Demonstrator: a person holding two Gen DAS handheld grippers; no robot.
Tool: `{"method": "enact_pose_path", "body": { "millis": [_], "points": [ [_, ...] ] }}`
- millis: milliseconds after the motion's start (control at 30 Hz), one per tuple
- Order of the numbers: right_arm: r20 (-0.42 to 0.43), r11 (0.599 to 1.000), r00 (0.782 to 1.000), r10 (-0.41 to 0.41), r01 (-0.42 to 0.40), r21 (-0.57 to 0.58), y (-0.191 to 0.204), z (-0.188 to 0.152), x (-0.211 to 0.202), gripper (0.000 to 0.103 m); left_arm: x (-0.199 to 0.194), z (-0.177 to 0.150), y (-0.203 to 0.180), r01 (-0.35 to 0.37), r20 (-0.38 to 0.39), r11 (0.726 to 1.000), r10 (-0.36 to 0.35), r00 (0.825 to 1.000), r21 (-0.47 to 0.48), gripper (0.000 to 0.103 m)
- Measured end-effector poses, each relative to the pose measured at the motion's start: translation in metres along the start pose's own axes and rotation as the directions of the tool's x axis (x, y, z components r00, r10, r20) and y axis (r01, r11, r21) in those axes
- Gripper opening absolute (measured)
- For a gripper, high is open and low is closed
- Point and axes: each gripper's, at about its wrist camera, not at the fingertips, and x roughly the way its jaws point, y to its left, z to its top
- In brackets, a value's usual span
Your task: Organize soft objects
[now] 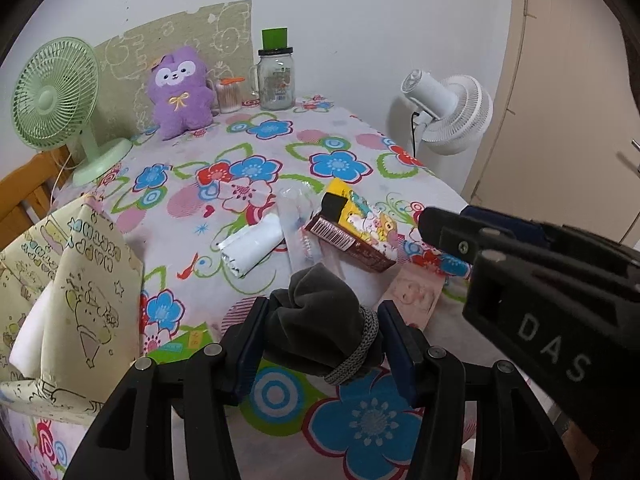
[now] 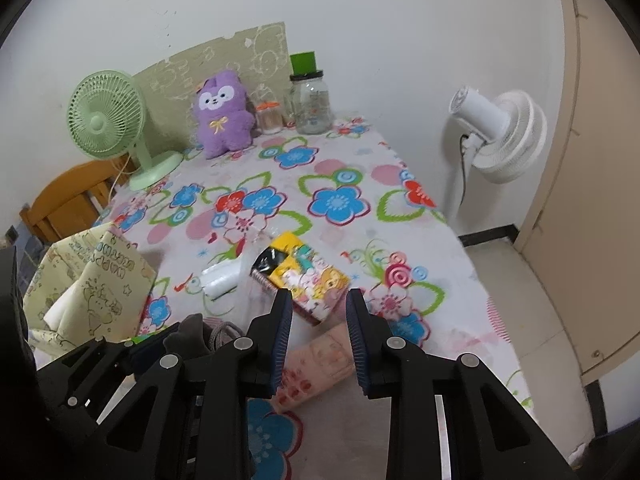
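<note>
Grey cloth bundle clamped between left tongs

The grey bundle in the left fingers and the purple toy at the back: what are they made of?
Grey bundle: soft matte cloth, apparently fleece or velvet, creased, tied with a knitted grey cord. Purple toy: fuzzy plush, likely stuffed.

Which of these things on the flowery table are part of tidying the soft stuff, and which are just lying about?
Part of the job:
- dark grey cloth bundle, clamped in the left hand-held gripper
- purple plush toy
- patterned fabric bag

Just lying about:
- green fan
- glass jar
- cartoon box
- white fan
</note>
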Motion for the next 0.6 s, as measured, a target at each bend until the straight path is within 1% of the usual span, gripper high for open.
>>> {"method": "enact_pose_path", "body": {
  "millis": [67, 333, 500, 567, 600],
  "points": [
    [-0.014, 1.000, 1.000, 0.015, -0.015, 0.006, 0.001, -0.003, 0.003, 0.031, 0.002, -0.001, 0.000, -0.003, -0.003, 1.000, 0.003, 1.000, 0.002, 0.056],
    [-0.065, 1.000, 0.998, 0.014, -0.013, 0.012, -0.001, -0.015, 0.017, 0.031, 0.013, -0.010, 0.006, -0.005, -0.031, 1.000, 0.005, 1.000, -0.005, 0.056],
    [-0.092, 0.999, 0.995, 0.032, -0.029, 0.036, -0.005, -0.024, 0.024, 0.032, 0.019, -0.017, 0.008, -0.002, -0.048, 1.000, 0.002, 0.999, 0.000, 0.056],
    [-0.105, 0.999, 0.994, 0.026, -0.022, 0.038, -0.005, -0.027, 0.027, 0.033, 0.020, -0.020, 0.008, -0.005, -0.051, 1.000, 0.005, 0.999, 0.007, 0.056],
    [-0.107, 0.999, 0.994, 0.021, -0.017, 0.038, -0.005, -0.028, 0.028, 0.036, 0.020, -0.021, 0.008, -0.007, -0.051, 1.000, 0.007, 0.999, 0.010, 0.056]
  ]
}}
